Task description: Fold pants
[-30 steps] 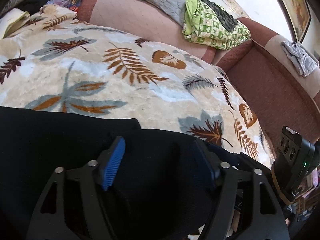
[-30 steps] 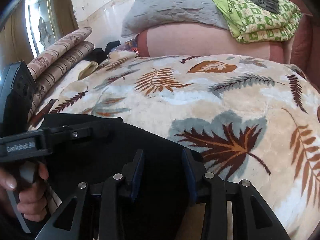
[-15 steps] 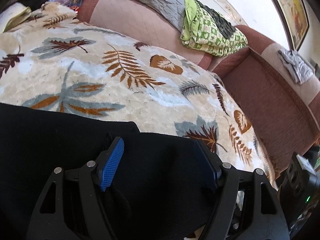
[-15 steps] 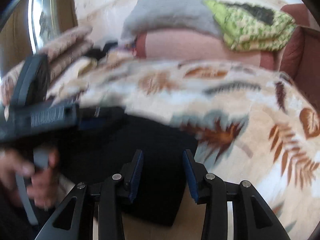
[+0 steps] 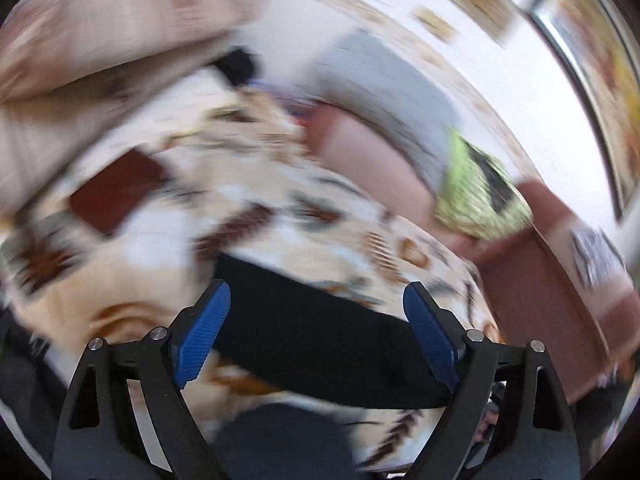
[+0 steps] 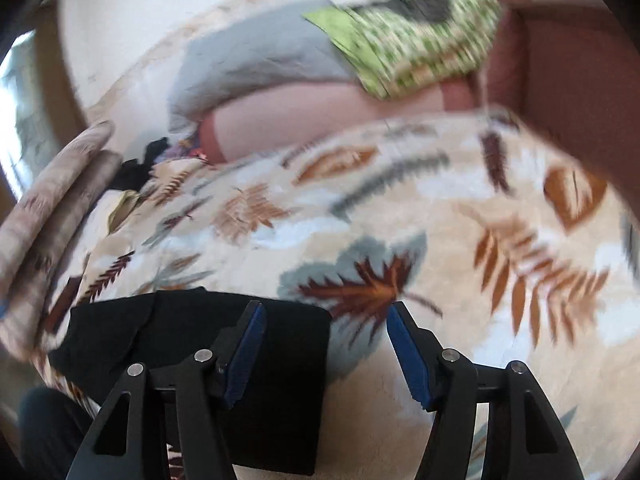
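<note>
The black pants [image 6: 208, 364] were laid as a flat folded bundle on the leaf-patterned blanket [image 6: 360, 216], apparently so the fold would hold. Both the left tongs [image 5: 316, 336] and the right tongs [image 6: 324, 356] were opening, with nothing gripped. No containers were seen.
</note>
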### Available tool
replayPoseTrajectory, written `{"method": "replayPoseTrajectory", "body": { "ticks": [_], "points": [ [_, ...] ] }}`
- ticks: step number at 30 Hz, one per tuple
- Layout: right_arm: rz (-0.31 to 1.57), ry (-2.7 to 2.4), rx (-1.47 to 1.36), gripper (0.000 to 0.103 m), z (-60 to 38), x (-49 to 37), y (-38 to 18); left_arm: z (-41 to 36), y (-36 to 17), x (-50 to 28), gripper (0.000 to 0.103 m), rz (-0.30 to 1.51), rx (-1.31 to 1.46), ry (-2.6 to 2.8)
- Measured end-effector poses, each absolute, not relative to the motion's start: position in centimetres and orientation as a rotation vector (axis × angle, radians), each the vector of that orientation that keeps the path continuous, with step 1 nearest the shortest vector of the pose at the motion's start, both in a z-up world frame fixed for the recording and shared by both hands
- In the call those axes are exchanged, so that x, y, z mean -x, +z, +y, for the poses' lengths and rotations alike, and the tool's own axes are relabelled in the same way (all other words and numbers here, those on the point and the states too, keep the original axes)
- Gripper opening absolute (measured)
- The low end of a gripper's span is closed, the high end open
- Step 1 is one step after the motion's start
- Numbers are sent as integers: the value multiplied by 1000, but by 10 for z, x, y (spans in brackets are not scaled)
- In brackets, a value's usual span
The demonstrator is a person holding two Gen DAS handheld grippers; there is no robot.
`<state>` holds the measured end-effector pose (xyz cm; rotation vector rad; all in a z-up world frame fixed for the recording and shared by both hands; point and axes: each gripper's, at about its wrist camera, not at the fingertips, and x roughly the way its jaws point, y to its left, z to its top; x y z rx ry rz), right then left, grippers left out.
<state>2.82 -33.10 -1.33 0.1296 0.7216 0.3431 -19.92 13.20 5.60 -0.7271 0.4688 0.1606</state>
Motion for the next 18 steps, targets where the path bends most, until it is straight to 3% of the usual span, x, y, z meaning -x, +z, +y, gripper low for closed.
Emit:
{"method": "replayPoseTrajectory", "body": {
  "ticks": [4, 8, 14, 18],
  "points": [
    [872, 283, -317, 61, -352, -48, -45, 164, -17, 212, 88, 550, 1026, 115],
    [847, 303, -411, 61, -365, -48, -50, 171, -69, 202, 88, 581, 1313, -1],
    [794, 270, -205, 63, -340, -41, -50, 169, -85, 187, 88, 533, 1424, -131],
    [790, 303, -224, 63, -347, -44, -53, 168, -90, 171, 88, 529, 1393, -129]
  ]
}}
